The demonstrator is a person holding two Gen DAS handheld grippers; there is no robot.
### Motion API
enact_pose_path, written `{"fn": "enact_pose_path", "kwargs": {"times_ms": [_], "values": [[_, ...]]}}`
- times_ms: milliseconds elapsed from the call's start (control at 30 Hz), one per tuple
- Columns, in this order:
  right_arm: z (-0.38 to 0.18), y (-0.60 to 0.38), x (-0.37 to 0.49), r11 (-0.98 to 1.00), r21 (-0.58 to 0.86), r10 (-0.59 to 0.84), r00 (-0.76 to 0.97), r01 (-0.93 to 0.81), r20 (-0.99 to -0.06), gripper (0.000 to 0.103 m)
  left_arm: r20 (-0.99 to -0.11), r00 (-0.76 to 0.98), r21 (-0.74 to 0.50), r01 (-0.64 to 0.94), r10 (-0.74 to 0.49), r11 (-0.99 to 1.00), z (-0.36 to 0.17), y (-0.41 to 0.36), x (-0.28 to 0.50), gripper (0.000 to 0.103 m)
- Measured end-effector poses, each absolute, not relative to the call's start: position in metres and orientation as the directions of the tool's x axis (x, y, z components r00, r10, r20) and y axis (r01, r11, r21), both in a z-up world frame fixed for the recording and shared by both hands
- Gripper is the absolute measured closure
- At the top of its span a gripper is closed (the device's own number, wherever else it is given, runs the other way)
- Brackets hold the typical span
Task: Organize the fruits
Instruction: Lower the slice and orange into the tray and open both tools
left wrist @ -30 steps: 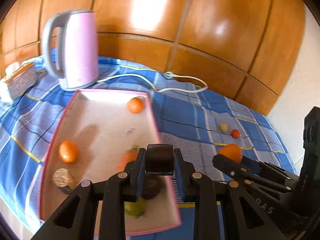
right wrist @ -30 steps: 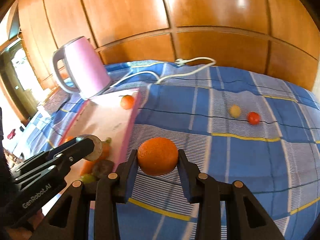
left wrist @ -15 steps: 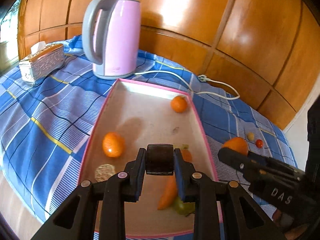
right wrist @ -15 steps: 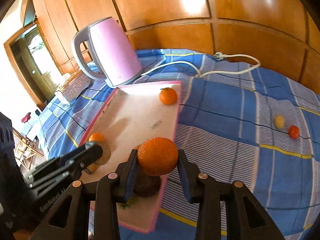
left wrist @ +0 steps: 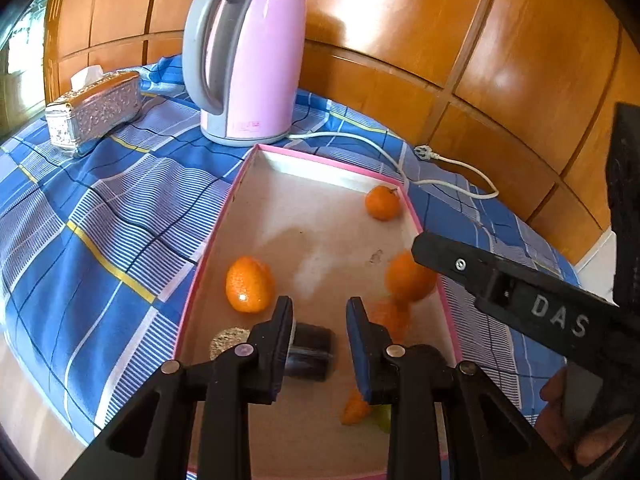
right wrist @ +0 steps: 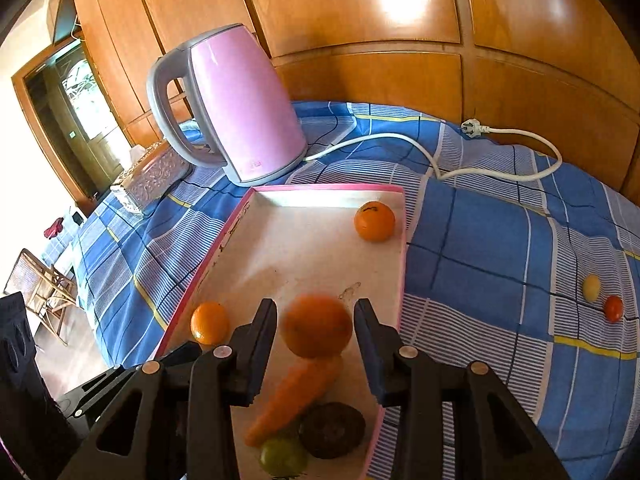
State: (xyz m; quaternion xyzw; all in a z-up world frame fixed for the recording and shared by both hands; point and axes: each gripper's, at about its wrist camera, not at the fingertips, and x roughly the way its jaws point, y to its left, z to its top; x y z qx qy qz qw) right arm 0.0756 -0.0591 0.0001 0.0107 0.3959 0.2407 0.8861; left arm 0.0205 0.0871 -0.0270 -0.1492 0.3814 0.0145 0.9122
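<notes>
A pink-rimmed tray (left wrist: 224, 236) (right wrist: 401, 240) lies on the blue checked cloth. My left gripper (left wrist: 319, 320) is open over its near end; a dark round fruit (left wrist: 310, 346), blurred, drops free between the fingers. My right gripper (right wrist: 315, 326) is open over the tray; a blurred orange (right wrist: 317, 331) (left wrist: 408, 278) falls free between its fingers. The tray holds an orange at the far corner (right wrist: 374, 221) (left wrist: 382, 202), another orange at the left (left wrist: 249, 284) (right wrist: 209, 322), a carrot (right wrist: 294, 394), a dark round fruit (right wrist: 332, 430) and a green fruit (right wrist: 282, 458).
A pink kettle (left wrist: 244, 60) (right wrist: 236, 104) stands behind the tray, its white cord (right wrist: 492, 168) trailing right. A silver tissue box (left wrist: 94, 110) sits far left. A small yellow fruit (right wrist: 591, 287) and a small red fruit (right wrist: 613, 308) lie on the cloth at right.
Both grippers moved over the tray and opened. The left let go of the dark round fruit and the right let go of the orange; both fruits are dropping.
</notes>
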Motion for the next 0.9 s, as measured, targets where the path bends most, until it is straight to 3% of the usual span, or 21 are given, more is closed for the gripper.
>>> {"fn": "enact_pose_path", "kwargs": {"times_ms": [300, 533, 900], "values": [[-0.007, -0.073, 0.058, 0.897, 0.218, 0.419, 0.589, -0.384, -0.69, 0.061, -0.697, 0.715, -0.24, -0.168, -0.05, 0.956, -0.024, 0.085, 0.015, 0.071], [-0.009, -0.094, 0.038, 0.918, 0.209, 0.384, 0.628, -0.336, -0.677, 0.061, -0.679, 0.734, -0.21, -0.158, -0.027, 0.965, -0.014, 0.073, 0.008, 0.059], [-0.012, -0.128, 0.025, 0.951, 0.19, 0.307, 0.682, -0.243, -0.664, 0.061, -0.671, 0.74, -0.167, -0.085, -0.05, 0.982, -0.007, 0.044, -0.001, 0.059]]}}
